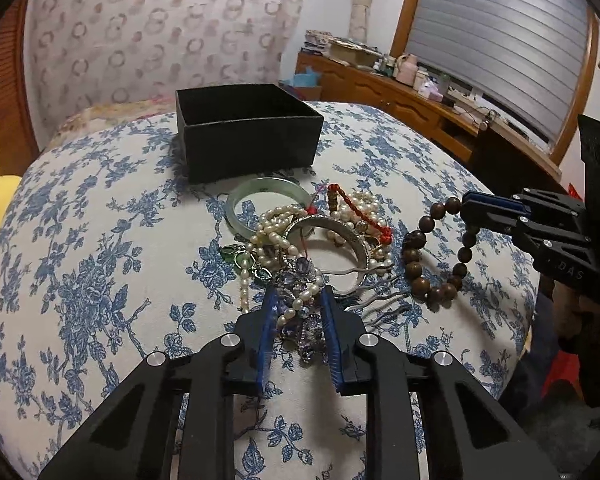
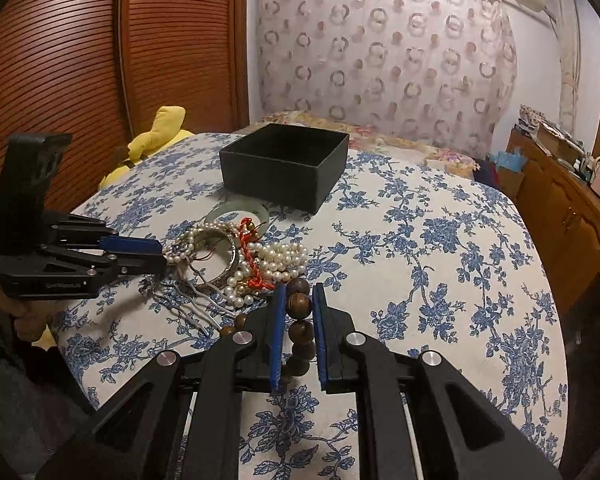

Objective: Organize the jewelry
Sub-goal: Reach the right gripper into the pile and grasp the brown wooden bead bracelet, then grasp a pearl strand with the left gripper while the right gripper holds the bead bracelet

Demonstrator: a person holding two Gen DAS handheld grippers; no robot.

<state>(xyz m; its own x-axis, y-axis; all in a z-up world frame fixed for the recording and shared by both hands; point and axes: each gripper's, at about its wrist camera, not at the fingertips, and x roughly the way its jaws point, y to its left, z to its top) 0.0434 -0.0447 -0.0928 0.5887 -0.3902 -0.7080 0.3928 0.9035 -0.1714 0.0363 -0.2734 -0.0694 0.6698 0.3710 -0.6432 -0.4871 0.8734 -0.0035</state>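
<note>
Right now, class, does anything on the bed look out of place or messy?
Yes. The jewelry pile is tangled in front of the black box: pearl strands lie knotted over a silver bangle and red cord. The box's visible interior looks empty.

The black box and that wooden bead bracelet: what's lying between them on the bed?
In the left wrist view, a heap lies between the black box and the wooden bead bracelet: a pale green bangle, pearl strands, a red cord and a silver bangle.

Two close, downward-tilted views, shared jewelry pile (image 1: 308, 240).
</note>
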